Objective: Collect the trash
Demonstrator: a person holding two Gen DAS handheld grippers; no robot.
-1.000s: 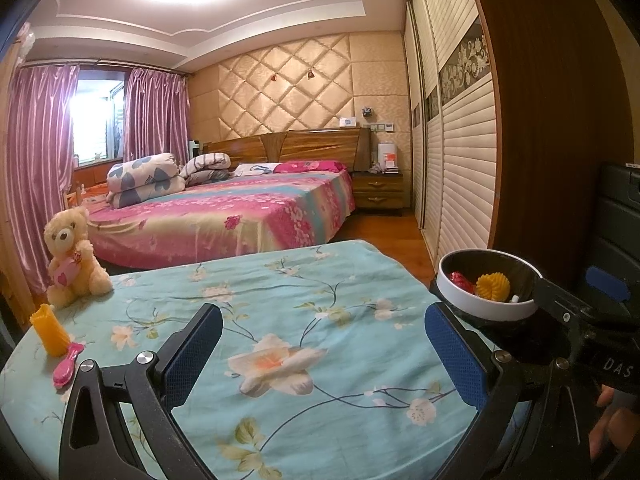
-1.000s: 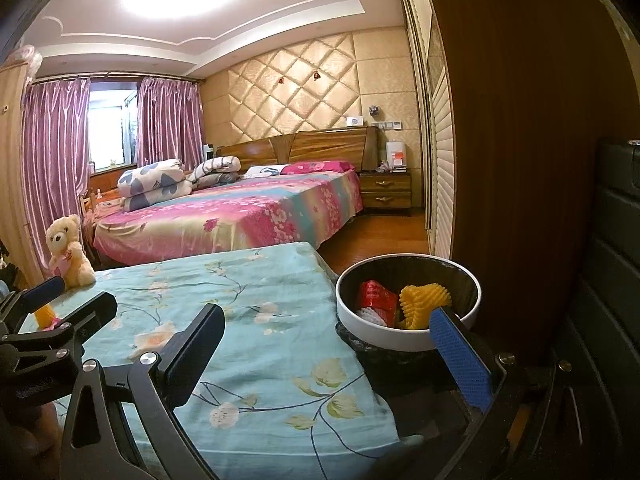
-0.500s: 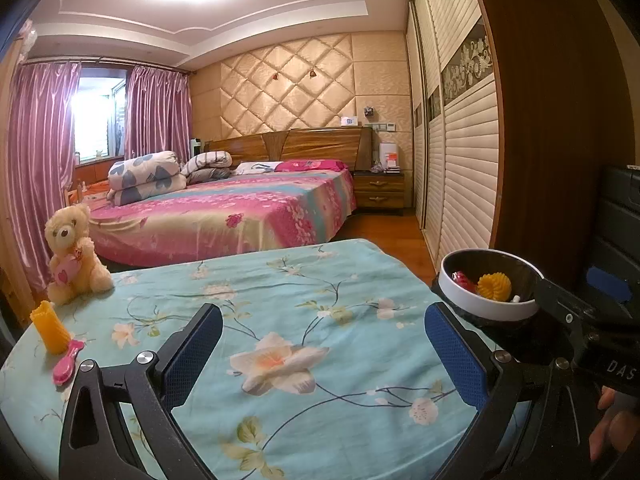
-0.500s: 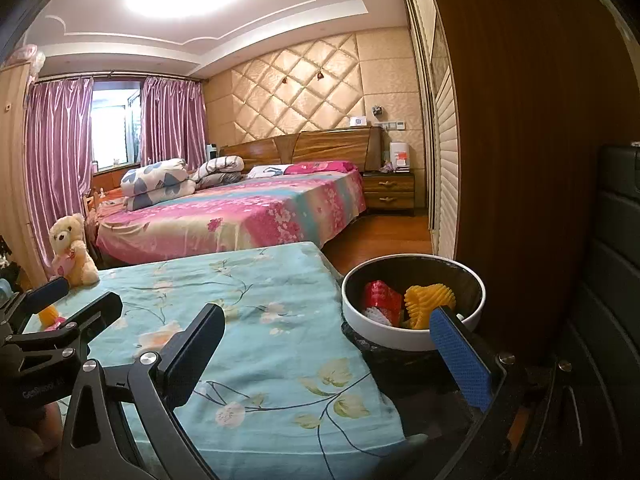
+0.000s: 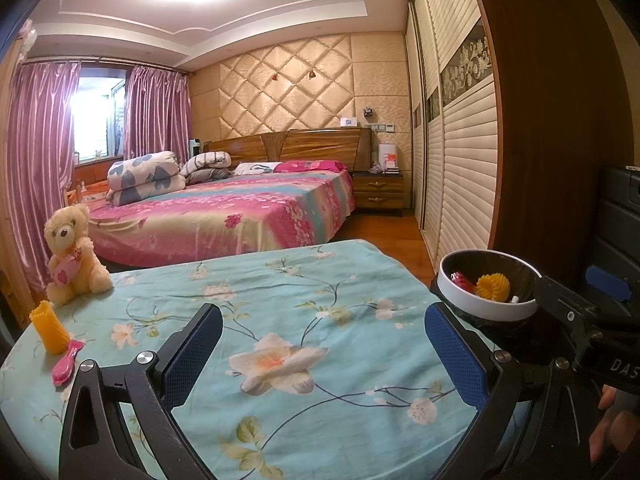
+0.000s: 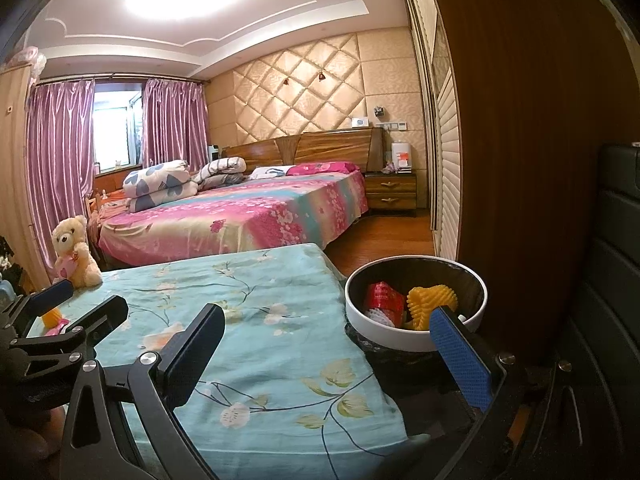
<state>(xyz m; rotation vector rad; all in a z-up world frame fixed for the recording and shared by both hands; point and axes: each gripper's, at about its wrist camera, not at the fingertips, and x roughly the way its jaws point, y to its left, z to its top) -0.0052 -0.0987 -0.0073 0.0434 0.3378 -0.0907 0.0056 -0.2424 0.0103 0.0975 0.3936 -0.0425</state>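
Note:
A white-rimmed trash bin (image 5: 486, 310) (image 6: 400, 340) stands at the right edge of the floral table (image 5: 320, 288) (image 6: 248, 280). It holds a red wrapper (image 6: 384, 298) and a yellow foam net (image 6: 430, 302) (image 5: 493, 286). Another yellow foam net (image 5: 50, 328) stands at the table's left edge by a pink brush (image 5: 66, 366). My left gripper (image 5: 324, 344) is open and empty over the table's middle. My right gripper (image 6: 332, 352) is open and empty, its right finger in front of the bin.
A teddy bear (image 5: 72, 254) (image 6: 74, 252) sits at the table's far left corner. A pink bed (image 5: 224, 216) lies behind the table. A wardrobe (image 5: 460, 160) and dark wooden panel (image 6: 520, 140) rise on the right. A black chair (image 6: 616, 240) stands at the far right.
Both views have drifted slightly. Both grippers stay open and empty, and the objects on the table have not moved.

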